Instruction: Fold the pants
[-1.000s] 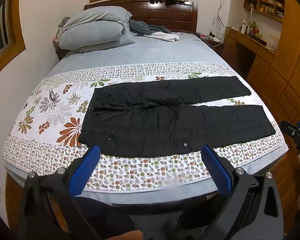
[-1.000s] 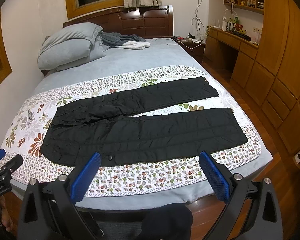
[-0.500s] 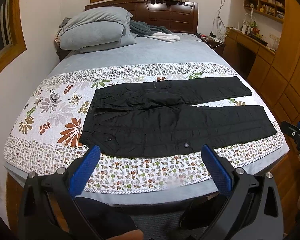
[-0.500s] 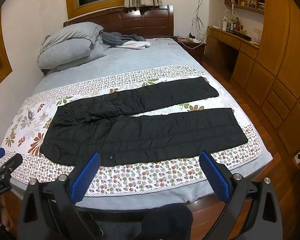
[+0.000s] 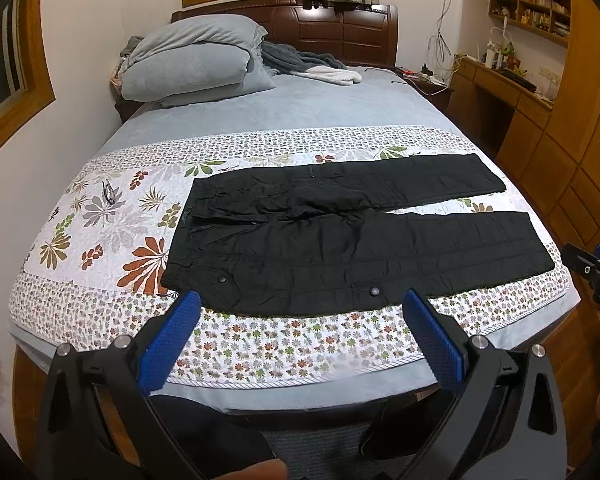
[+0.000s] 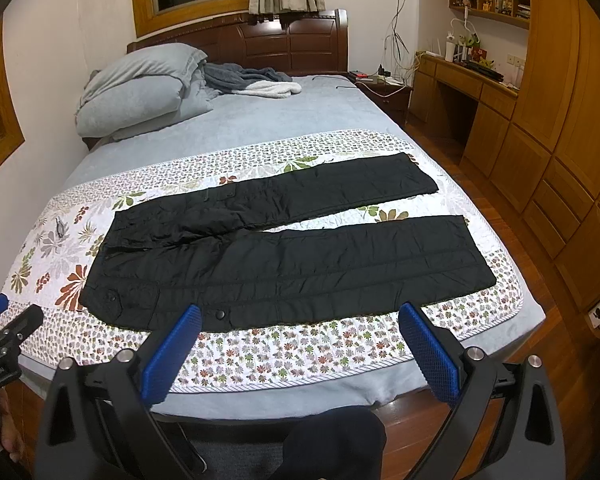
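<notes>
Pants: black, spread flat across the floral quilt at the foot of the bed, waist to the left, legs apart and running right.
Left gripper: blue pads spread wide, holding nothing, hovering short of the near bed edge.
Right gripper: likewise spread wide and empty (clear of the fabric).
Pillows: grey, stacked at the headboard.

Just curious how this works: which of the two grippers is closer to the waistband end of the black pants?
Left. The left gripper hovers open off the bed edge near the pants' waistband end; the right gripper hovers open further toward the leg cuffs.
</notes>
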